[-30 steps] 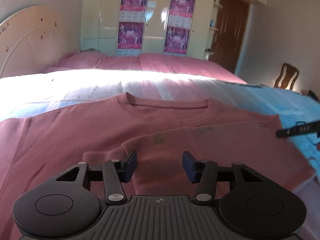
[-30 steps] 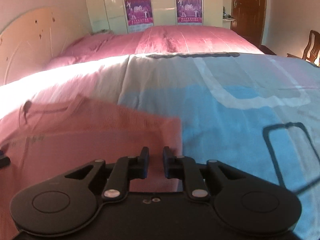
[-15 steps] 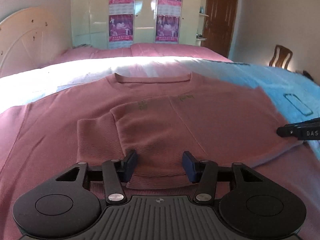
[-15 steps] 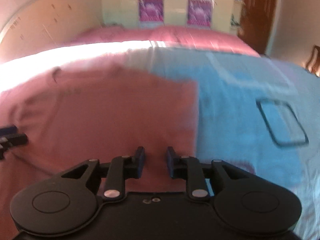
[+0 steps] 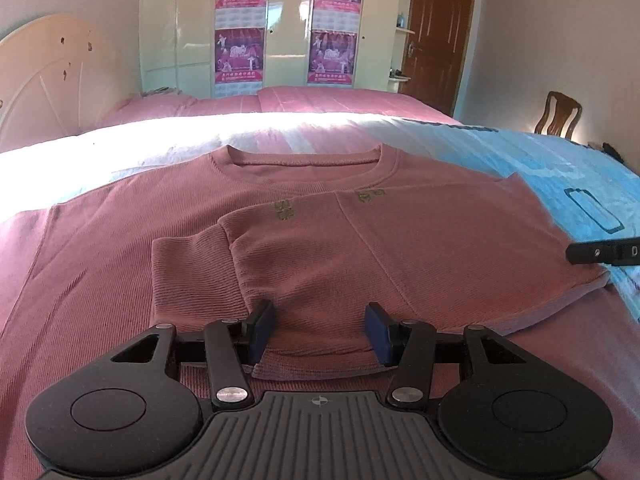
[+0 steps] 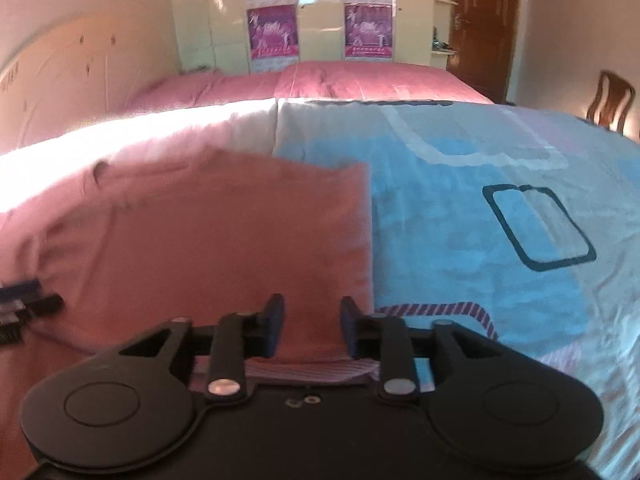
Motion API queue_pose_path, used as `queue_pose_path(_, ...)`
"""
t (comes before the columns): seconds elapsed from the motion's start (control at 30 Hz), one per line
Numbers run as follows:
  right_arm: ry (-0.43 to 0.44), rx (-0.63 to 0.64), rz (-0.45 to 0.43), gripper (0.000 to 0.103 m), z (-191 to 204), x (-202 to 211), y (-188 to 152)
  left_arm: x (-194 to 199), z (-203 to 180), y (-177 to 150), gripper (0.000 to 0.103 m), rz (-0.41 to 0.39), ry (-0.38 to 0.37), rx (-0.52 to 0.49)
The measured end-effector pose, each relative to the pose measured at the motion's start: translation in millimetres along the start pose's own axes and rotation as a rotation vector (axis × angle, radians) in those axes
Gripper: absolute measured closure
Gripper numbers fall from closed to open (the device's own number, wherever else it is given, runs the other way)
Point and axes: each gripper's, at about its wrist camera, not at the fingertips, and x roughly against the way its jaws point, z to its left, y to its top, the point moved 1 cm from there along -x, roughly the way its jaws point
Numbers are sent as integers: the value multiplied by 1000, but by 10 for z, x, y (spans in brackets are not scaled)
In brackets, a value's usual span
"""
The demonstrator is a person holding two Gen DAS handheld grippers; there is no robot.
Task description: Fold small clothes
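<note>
A pink long-sleeved sweater [image 5: 320, 240] lies flat on the bed, neck away from me, its right side and sleeve folded over onto the front. The sleeve cuff [image 5: 192, 280] lies across the middle. My left gripper [image 5: 320, 330] is open and empty over the near hem of the folded part. My right gripper [image 6: 311, 326] is open and empty above the folded right edge of the sweater [image 6: 224, 240]. The right gripper's tip shows at the right edge of the left wrist view [image 5: 604, 254].
The bed has a blue and white patterned cover [image 6: 460, 220] to the right of the sweater and a pink quilt [image 5: 320, 100] behind. A cream headboard [image 5: 52, 76] stands at left, a wardrobe [image 5: 280, 28] behind, a wooden chair [image 5: 558, 118] at right.
Both grippers drew back toward me from the folded sweater. The right gripper's jaws opened wider. The sweater lies still.
</note>
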Motion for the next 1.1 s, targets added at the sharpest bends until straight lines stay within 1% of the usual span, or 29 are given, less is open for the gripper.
queue_pose_path(0.1, 1, -14, 17, 71, 40, -17, -8, 85, 45, 8, 41, -22, -17, 19)
queue_pose_path(0.13, 14, -27, 17, 71, 55, -5, -3, 125, 77, 7, 26, -32, 2, 25)
queue_pose_path(0.17, 26, -37, 15, 72, 76, 5, 2, 188, 146, -4, 22, -50, 31, 33)
queue_pose_path(0.23, 32, -40, 0, 71, 127, 26, 16, 322, 385, -50, 22, -73, 53, 87)
queue_pose_path(0.33, 37, -22, -7, 71, 213, 5, 57, 601, 961, -206, 22, -111, 125, 241)
queue_pose_path(0.43, 31, -16, -13, 71, 273, -38, 118, 980, 1690, -466, 23, -167, 247, 429)
queue_pose_path(0.47, 33, -16, -13, 71, 287, -56, 137, 1134, 1995, -587, 24, -185, 300, 509)
queue_pose_path(0.5, 35, -14, -13, 71, 316, -73, 160, 1257, 2236, -688, 26, -200, 344, 572)
queue_pose_path(0.53, 36, -10, -15, 71, 346, -89, 177, 1368, 2469, -785, 31, -210, 388, 631)
queue_pose_path(0.57, 36, -2, -16, 71, 389, -108, 192, 1476, 2713, -880, 36, -216, 423, 693)
queue_pose_path(0.6, 36, 3, -16, 71, 432, -131, 204, 1578, 2955, -976, 38, -225, 448, 760)
queue_pose_path(0.67, 34, -5, -17, 71, 504, -183, 216, 1719, 3355, -1137, 39, -259, 470, 875)
queue_pose_path(0.7, 35, -17, -16, 71, 534, -210, 226, 1765, 3512, -1196, 39, -274, 482, 913)
queue_pose_path(0.8, 32, -48, -22, 71, 626, -267, 268, 1839, 3895, -1340, 39, -320, 497, 989)
queue_pose_path(0.87, 30, -64, -28, 71, 668, -284, 296, 1829, 4064, -1402, 44, -354, 486, 1029)
queue_pose_path(0.93, 26, -78, -32, 71, 692, -292, 322, 1818, 4227, -1437, 46, -382, 473, 1068)
queue_pose_path(1.0, 27, -97, -30, 71, 704, -294, 336, 1820, 4349, -1443, 47, -407, 471, 1084)
queue_pose_path(1.1, 22, -96, -24, 71, 718, -282, 333, 1757, 4415, -1414, 47, -429, 478, 1114)
